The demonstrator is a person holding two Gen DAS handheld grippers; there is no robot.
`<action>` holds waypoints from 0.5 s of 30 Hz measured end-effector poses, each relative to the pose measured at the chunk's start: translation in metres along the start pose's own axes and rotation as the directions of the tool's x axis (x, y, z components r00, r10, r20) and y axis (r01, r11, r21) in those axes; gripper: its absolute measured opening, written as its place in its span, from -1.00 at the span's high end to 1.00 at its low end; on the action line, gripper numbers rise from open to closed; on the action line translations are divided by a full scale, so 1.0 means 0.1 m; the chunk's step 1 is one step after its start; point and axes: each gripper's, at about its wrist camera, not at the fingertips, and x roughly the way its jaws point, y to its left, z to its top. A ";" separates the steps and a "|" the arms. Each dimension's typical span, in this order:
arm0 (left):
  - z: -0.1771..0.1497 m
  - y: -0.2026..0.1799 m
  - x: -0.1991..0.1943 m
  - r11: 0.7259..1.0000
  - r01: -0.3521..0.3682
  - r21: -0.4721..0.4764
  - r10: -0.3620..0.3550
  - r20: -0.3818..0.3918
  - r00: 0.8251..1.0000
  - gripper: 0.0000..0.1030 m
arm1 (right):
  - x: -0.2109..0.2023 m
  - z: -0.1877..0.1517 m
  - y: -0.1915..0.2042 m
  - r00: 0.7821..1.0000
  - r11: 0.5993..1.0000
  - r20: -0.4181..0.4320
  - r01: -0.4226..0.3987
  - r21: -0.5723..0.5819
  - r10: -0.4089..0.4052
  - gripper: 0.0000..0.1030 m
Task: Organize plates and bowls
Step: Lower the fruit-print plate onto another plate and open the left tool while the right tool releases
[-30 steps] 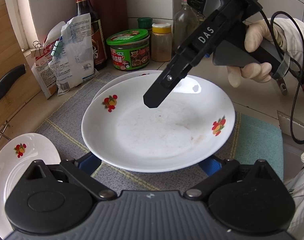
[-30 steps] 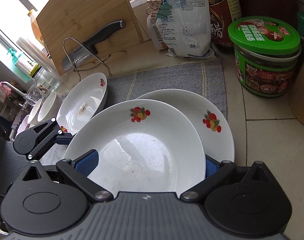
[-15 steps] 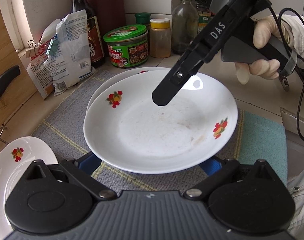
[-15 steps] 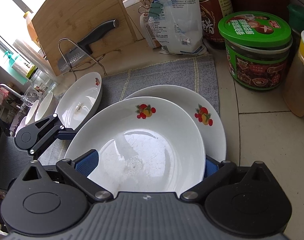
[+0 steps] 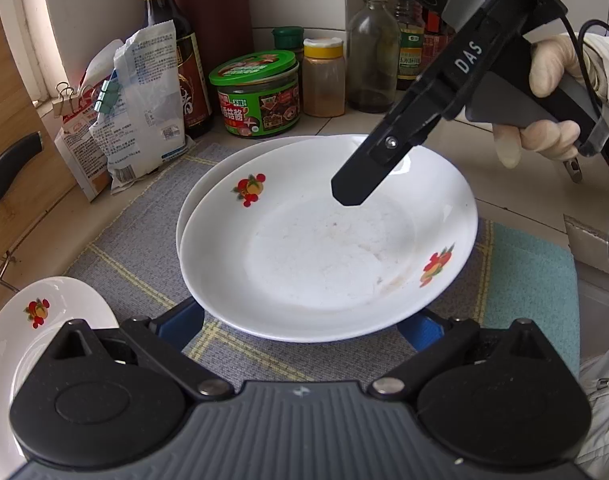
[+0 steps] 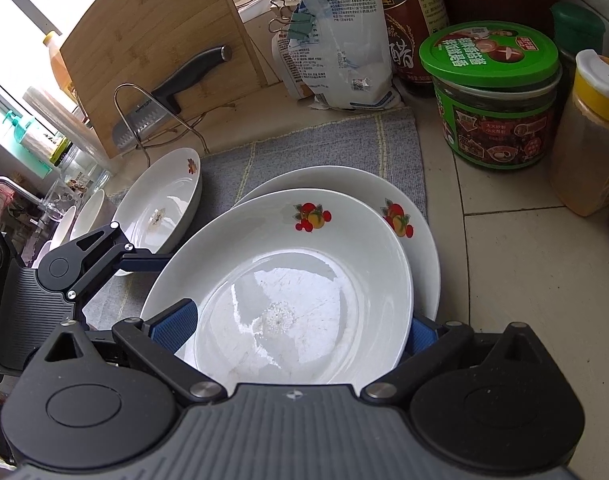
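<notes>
A white deep plate with fruit prints [image 5: 328,256] lies slightly offset on a matching plate [image 5: 192,208] on the grey mat. My left gripper [image 5: 300,332] is at its near rim, fingers spread wide, and the plate hides the tips. In the right wrist view the same top plate [image 6: 288,280] covers the spread fingers of my right gripper [image 6: 300,328], with the lower plate [image 6: 424,248] behind it. One right finger [image 5: 356,184] shows in front of the plate's far rim. The left gripper's finger [image 6: 140,258] reaches the rim from the left.
A third fruit-print plate [image 6: 160,200] sits left on the mat, with small white bowls [image 6: 92,212] beyond it. A green-lidded jar [image 5: 260,96], bottles, a spice shaker [image 6: 584,136] and bags line the back wall. A cutting board with a knife [image 6: 172,92] stands left.
In the left wrist view the right gripper's finger has shifted rightward over the plate, and more of the lower plate shows at the left. Both grippers' fingers stay spread.
</notes>
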 end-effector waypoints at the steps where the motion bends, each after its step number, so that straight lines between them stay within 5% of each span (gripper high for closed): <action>1: 0.00 0.00 0.00 1.000 0.000 -0.003 0.000 0.000 1.000 -0.97 | -0.01 0.00 0.00 1.000 1.000 0.001 0.002 0.000 -0.002 -1.00; 15: -0.01 0.00 -0.05 1.000 -0.004 -0.003 0.004 0.023 1.000 -0.97 | -0.07 -0.04 0.14 0.998 0.997 -0.004 0.069 -0.021 -0.070 -1.00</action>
